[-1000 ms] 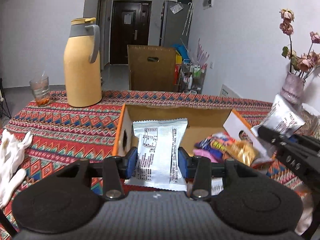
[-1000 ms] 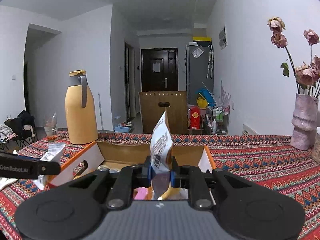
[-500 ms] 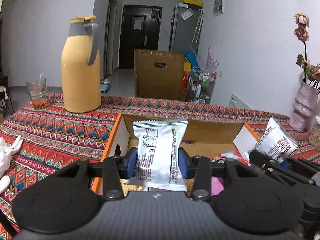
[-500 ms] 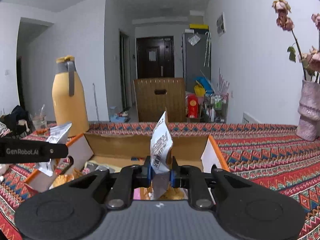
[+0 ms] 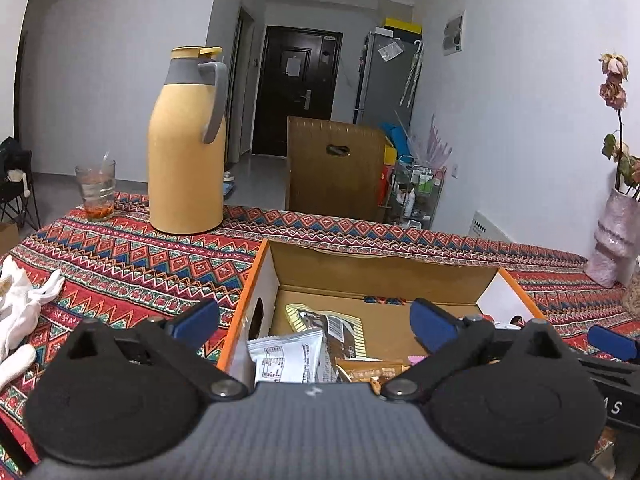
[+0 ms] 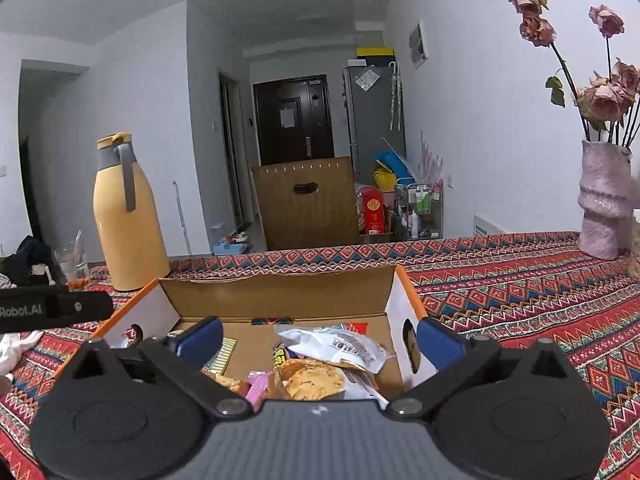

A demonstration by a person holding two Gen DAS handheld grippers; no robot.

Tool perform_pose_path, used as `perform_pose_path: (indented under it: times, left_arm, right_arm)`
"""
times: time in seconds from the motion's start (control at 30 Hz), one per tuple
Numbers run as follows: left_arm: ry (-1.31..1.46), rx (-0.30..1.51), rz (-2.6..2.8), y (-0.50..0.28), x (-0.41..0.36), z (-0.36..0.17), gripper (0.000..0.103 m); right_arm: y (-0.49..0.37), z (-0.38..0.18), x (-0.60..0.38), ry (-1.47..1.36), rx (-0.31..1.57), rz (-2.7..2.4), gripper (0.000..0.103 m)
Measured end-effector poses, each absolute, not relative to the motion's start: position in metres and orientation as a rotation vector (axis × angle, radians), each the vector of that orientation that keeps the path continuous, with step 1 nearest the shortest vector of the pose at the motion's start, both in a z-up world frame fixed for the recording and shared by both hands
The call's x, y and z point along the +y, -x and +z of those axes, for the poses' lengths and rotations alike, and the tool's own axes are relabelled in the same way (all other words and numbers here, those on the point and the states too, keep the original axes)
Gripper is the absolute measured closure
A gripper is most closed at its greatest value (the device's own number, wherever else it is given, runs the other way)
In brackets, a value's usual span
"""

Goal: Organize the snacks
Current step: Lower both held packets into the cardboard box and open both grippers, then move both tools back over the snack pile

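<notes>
An open cardboard box (image 5: 376, 276) with orange rims sits on the patterned tablecloth and holds several snack packets. In the left wrist view my left gripper (image 5: 316, 322) is open and empty above the box's left part; a silver-white packet (image 5: 288, 356) lies in the box just below it. In the right wrist view my right gripper (image 6: 320, 338) is open and empty above the box (image 6: 276, 292); a white packet (image 6: 336, 346) lies on top of a cookie packet (image 6: 312, 380) between the fingers. The right gripper's finger shows at the right in the left view (image 5: 612, 344).
A yellow thermos jug (image 5: 186, 148) and a glass (image 5: 96, 190) stand at the back left. A pink vase with dried roses (image 6: 602, 208) stands at the back right. White cloth (image 5: 18, 308) lies at the left. A wooden chair back (image 5: 336, 170) stands behind the table.
Both grippers have opened and let go of their white packets, which now lie in the box. Both grippers have moved forward over the box.
</notes>
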State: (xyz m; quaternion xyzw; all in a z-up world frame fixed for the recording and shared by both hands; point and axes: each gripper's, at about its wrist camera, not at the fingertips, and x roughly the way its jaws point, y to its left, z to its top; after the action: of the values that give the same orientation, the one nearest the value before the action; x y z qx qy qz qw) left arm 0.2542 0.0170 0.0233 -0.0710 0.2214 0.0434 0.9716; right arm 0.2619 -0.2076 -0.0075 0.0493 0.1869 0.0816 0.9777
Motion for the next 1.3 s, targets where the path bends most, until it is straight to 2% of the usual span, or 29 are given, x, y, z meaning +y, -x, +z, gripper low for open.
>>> perform_pose_path:
  times: [0.87, 1.3]
  left_arm:
    - [0.125, 0.428, 0.116, -0.215, 0.022, 0.051, 0.0]
    - [0.067, 0.5, 0.107, -0.159, 0.04, 0.025, 0.0]
  right_arm:
    - [-0.217, 0.021, -0.211, -0.068, 0.303, 0.175, 0.0]
    - [-0.165, 0.005, -0.216, -0.034, 0.343, 0.201, 0.0]
